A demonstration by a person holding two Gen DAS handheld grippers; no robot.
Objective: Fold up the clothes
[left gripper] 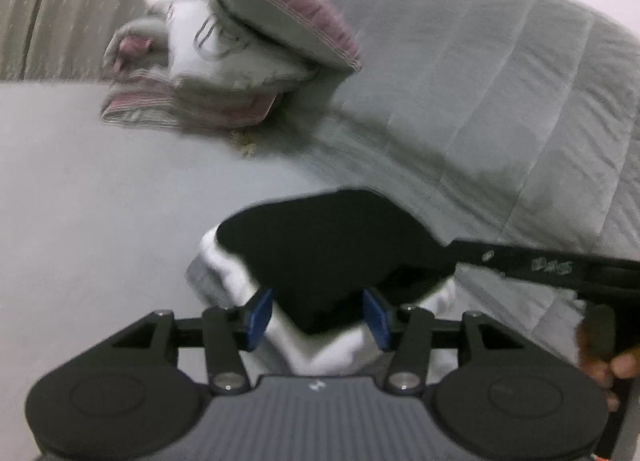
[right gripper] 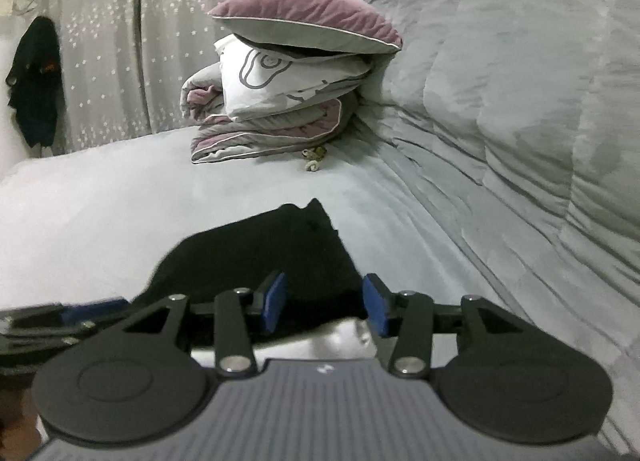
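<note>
- Two grippers work one black garment [right gripper: 280, 253], which lies on the grey bed [right gripper: 120, 197] on the near side of the stacked pillows [right gripper: 296, 73].
- Left gripper [left gripper: 318, 317] and right gripper [right gripper: 324, 303]: jaws parted, black cloth between the blue pads, not visibly pinched.
- Advice: close on the near hem at both sides evenly, lift low, keep the edge taut.
- Cloth looks soft, matte, limp; something white [left gripper: 320, 349] sits under it.

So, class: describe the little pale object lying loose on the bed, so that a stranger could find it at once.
Start at the pile of bedding topped by a mauve pillow at the far end of the bed. At the pile's foot, on the right, lies a small knobbly cream object. It alone is tiny and loose; everything near it is broad cloth.
</note>
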